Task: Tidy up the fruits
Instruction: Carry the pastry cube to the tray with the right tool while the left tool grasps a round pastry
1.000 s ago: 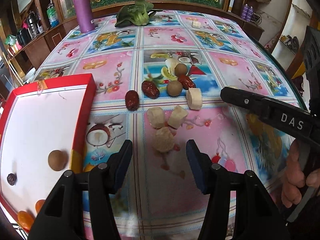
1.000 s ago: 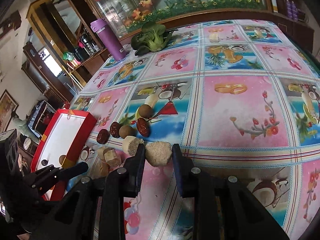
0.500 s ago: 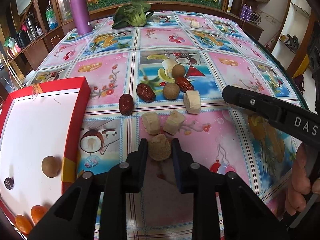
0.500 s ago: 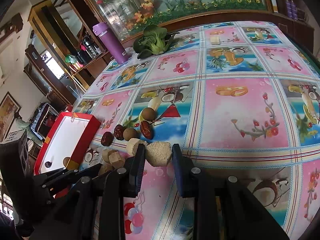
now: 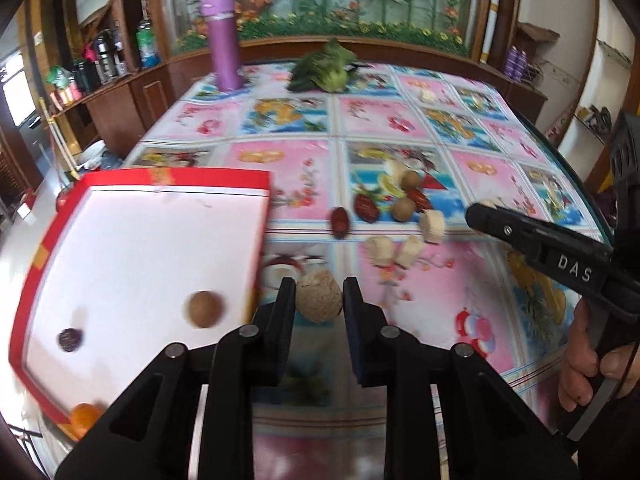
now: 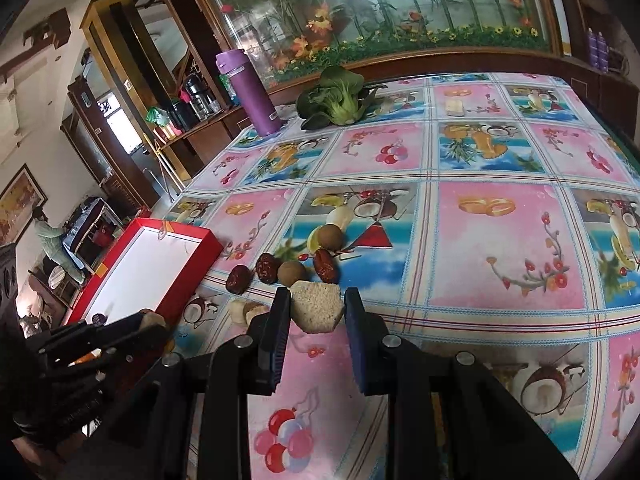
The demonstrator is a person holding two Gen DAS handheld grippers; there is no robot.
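**Both sets of fingers clamped on a chunk, left one swinging to the tray**

Your left gripper (image 5: 319, 300) has its fingers pressed on a round, rough beige chunk (image 5: 319, 297); half a second ago it was only closing on that piece down on the cloth, and now the piece rides just beside the red tray's near wall. The blur across the left view suggests you are mid-swing.

Largest first: the patterned tablecloth (image 6: 500, 240) carries everything. The red tray (image 5: 256, 240), white inside, holds a brown round fruit (image 5: 204, 309), a small dark one (image 5: 70, 339) and an orange piece (image 5: 85, 416) at its near corner.

Your right gripper (image 6: 317, 312) stays shut on a cut beige chunk (image 6: 318, 306), as it was a second ago, held above the cloth near the loose pile.

That pile is what remains: red dates (image 6: 268, 267), brown round fruits (image 6: 292, 272) and pale cut pieces (image 5: 432, 226), all well apart from the tray.

Judging by this, one more piece is about to be delivered, with the right's chunk next.
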